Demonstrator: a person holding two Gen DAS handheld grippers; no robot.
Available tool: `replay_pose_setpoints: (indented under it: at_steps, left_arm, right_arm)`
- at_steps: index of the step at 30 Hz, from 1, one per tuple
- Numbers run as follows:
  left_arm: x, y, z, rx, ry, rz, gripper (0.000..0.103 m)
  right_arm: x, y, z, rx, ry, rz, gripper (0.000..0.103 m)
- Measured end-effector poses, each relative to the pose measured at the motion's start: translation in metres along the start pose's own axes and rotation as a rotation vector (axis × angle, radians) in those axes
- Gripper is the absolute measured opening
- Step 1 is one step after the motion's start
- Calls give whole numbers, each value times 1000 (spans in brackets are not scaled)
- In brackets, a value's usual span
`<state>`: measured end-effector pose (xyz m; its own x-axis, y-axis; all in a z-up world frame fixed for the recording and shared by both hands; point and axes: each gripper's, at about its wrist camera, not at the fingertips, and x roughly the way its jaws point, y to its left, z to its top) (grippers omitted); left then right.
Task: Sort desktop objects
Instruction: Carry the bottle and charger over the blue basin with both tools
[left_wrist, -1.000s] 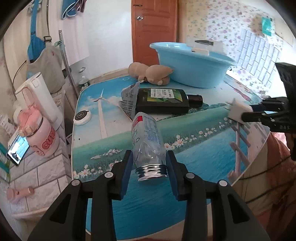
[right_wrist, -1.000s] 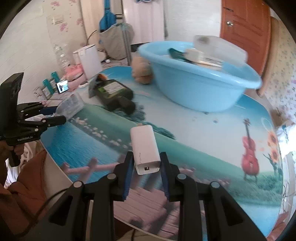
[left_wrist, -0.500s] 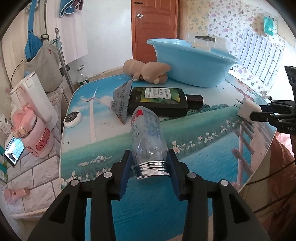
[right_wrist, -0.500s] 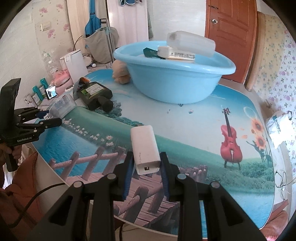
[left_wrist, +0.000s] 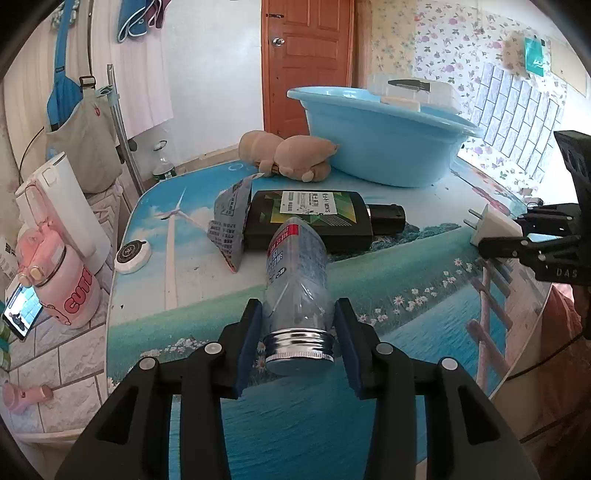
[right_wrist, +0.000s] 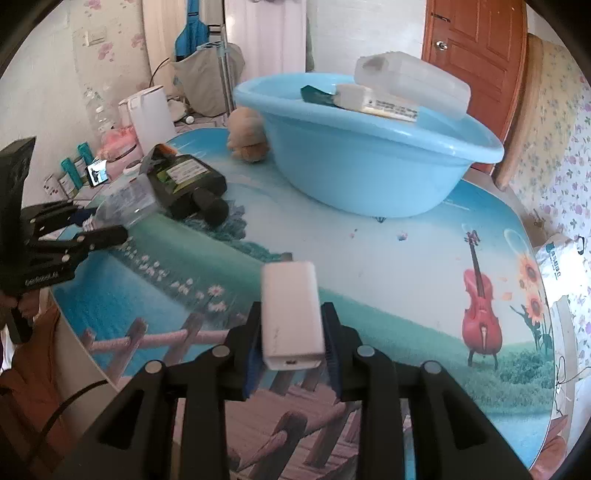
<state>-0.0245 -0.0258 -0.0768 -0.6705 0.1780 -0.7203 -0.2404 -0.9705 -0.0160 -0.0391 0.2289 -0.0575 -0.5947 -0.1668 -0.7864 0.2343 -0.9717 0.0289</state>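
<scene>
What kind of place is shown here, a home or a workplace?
Most likely a room in a home: floral wallpaper, a light blue plastic wash basin on the picture-printed table, and a tan plush toy.

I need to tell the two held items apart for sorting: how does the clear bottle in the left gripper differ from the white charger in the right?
The plastic bottle is clear and round; the white charger is opaque and boxy. The plastic bottle has a silver screw cap and a printed label; the white charger is plain, with a port facing the camera and plug prongs at its far end. Both are clamped between jaws above the table.
</scene>
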Motion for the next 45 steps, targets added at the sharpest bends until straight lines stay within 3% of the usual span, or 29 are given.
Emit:
replay_pose_setpoints:
  at_steps: [7,21,28,45]
  left_arm:
    - [-15,3,9,-36,-31,-12,39]
    - [-55,-17,77,12,-184,-47,39]
    - [-44,-36,106,56,-193,-81,39]
    - [26,-69,173,113,-168,-144,39]
  right_arm:
    - [-16,2,6,-16,-38,17,25]
    - [-73,7,50,-89,-220,42,25]
    - [-78,-10,71,-82,-262,34,25]
    - [-33,-55,94,-58,-225,23,25]
